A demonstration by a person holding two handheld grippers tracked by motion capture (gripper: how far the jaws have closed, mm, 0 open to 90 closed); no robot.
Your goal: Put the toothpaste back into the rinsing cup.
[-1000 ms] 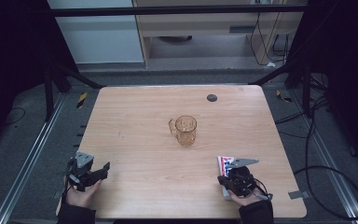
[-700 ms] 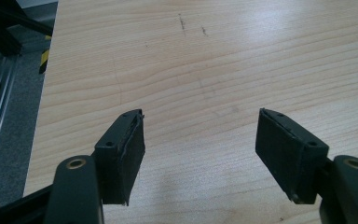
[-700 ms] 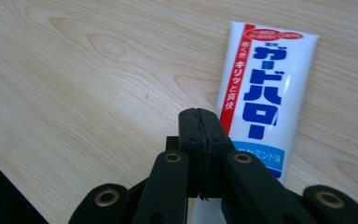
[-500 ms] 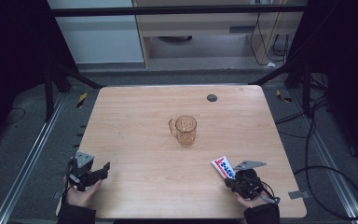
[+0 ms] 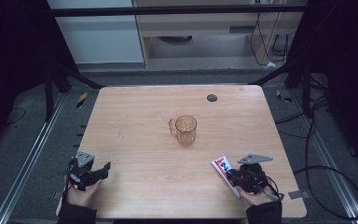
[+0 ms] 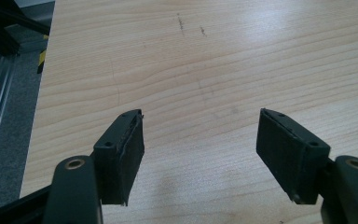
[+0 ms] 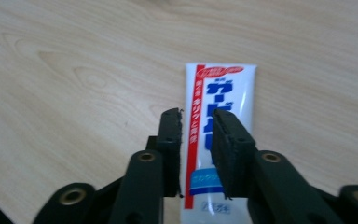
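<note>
Toothpaste tube [image 5: 223, 166] lying flat on the wooden worktop [image 5: 140, 121], down around 5 o'clock from the glass mug [image 5: 185, 130] sitting mid-worktop and well apart from it. Right gripper [image 5: 233, 176] parked right at the tube's near end; in the right gripper view the 2 fingers [image 7: 170, 140] straddle the tube [image 7: 214, 121] with a narrow gap, just been easing apart, pads not pressing on it, so nothing actually gripped. Tube white with a red stripe and blue lettering, flat crimped end pointing away toward 12 o'clock in that view. Left gripper [image 5: 103, 170] over at 8 o'clock near the worktop's corner, held in a hand [image 5: 80, 192], fingers [image 6: 126, 149] spread wide over bare wood, holding nothing. Small dark disc [image 5: 211, 97] out at 1 o'clock from the mug.
</note>
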